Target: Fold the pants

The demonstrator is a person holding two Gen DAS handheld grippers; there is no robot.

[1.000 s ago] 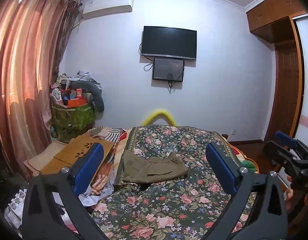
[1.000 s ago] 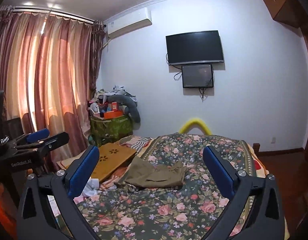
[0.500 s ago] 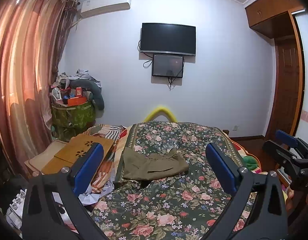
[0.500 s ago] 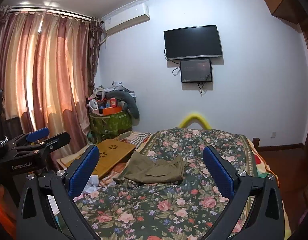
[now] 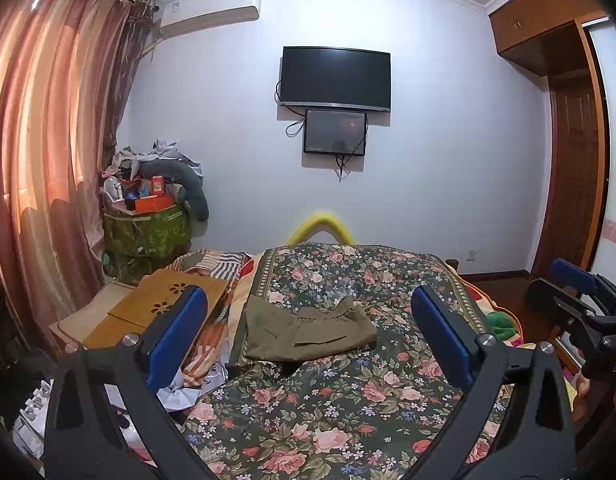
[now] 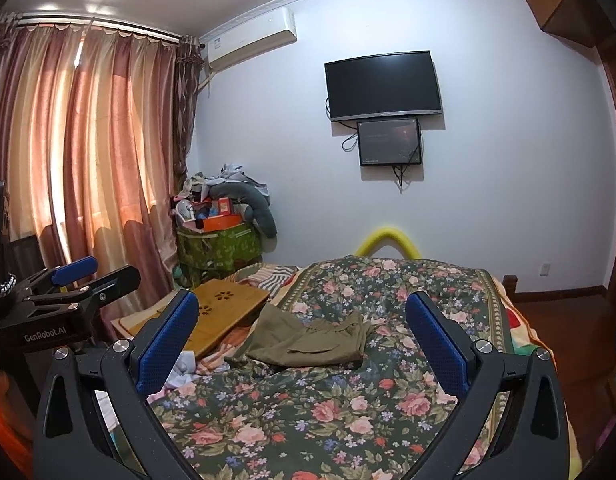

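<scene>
Olive-green pants (image 5: 308,334) lie folded into a compact bundle on the floral bedspread (image 5: 348,400), toward the bed's left side; they also show in the right wrist view (image 6: 312,340). My left gripper (image 5: 308,332) is open and empty, held back from and above the bed, apart from the pants. My right gripper (image 6: 304,340) is open and empty, also held back from the pants. Each gripper shows at the edge of the other's view, the right one (image 5: 580,300) and the left one (image 6: 68,300).
A wooden lap desk (image 5: 164,304) lies left of the bed over striped cloth. A green bin piled with clutter (image 5: 148,228) stands in the corner by the curtains (image 5: 48,160). A TV (image 5: 336,76) hangs on the far wall. A wardrobe (image 5: 576,160) stands at the right.
Both grippers have tilted slightly upward and drawn back a little, so the bed and pants sit lower in view. The pants have not moved. Both grippers stay open.
</scene>
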